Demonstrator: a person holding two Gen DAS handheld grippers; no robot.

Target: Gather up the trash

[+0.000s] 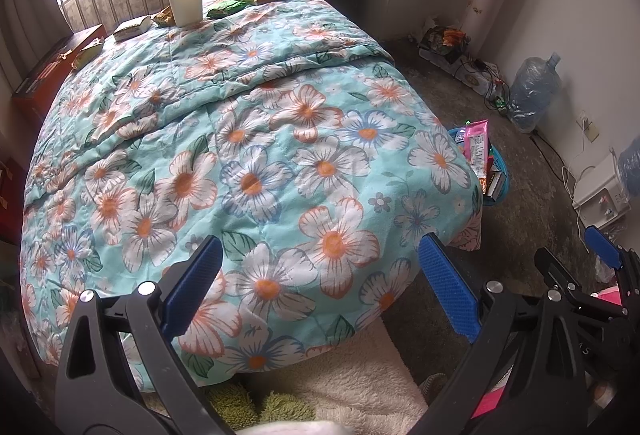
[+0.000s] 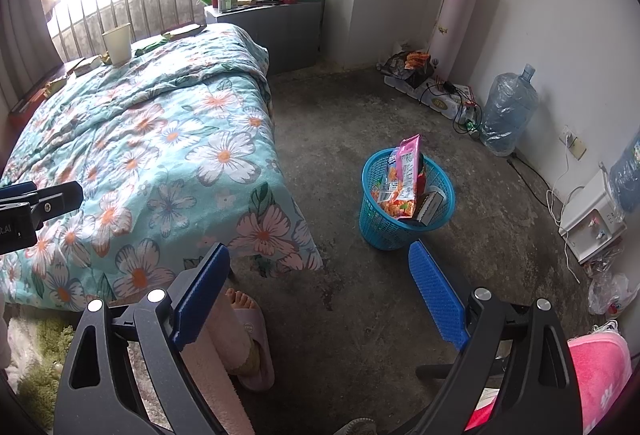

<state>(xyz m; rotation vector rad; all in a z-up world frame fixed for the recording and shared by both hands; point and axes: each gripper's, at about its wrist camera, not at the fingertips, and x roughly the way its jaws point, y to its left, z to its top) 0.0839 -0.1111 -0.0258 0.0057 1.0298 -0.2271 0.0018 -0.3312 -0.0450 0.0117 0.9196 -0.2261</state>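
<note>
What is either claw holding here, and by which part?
Nothing is held. The left claw and the right claw are both open with only air between their pads.

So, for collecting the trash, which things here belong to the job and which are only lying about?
For the job:
- paper cup on the bed
- snack wrappers beside it
- blue basket on the floor, already holding packets
- left gripper and right gripper, both open and empty

Just lying about:
- water jug
- slipper
- flowered quilt
</note>
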